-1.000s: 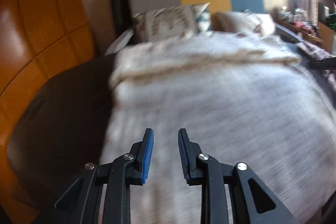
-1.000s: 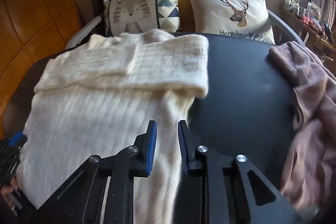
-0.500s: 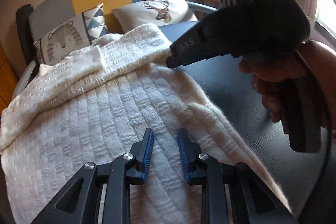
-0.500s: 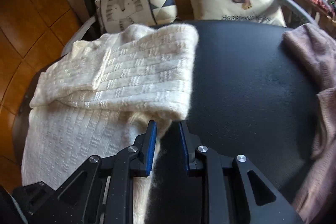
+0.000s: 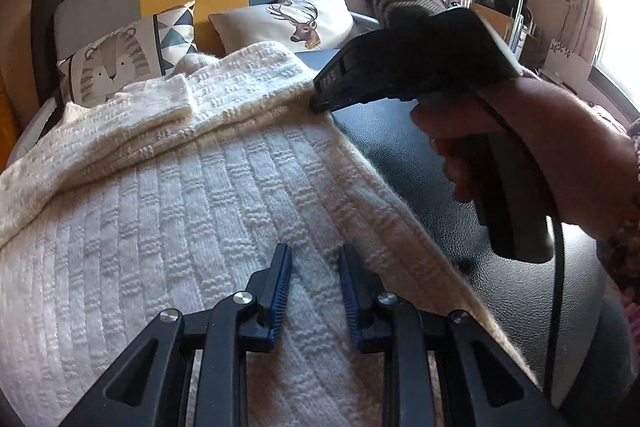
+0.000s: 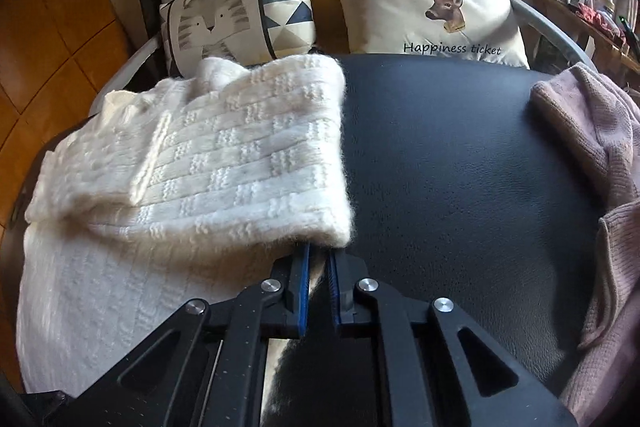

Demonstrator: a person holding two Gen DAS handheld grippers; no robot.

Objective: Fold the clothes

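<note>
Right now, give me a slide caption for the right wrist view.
Right tool closing at the folded edge of a white sweater on a black table, pink sweater waiting alongside.

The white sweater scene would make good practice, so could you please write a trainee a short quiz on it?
1. True or false: the white sweater has a part folded back over itself.
2. Which cushion is nearer the pink sweater: tiger or deer?
3. Fill in: the left gripper hangs over the ___ sweater.

Key: 1 true; 2 deer; 3 white.
</note>
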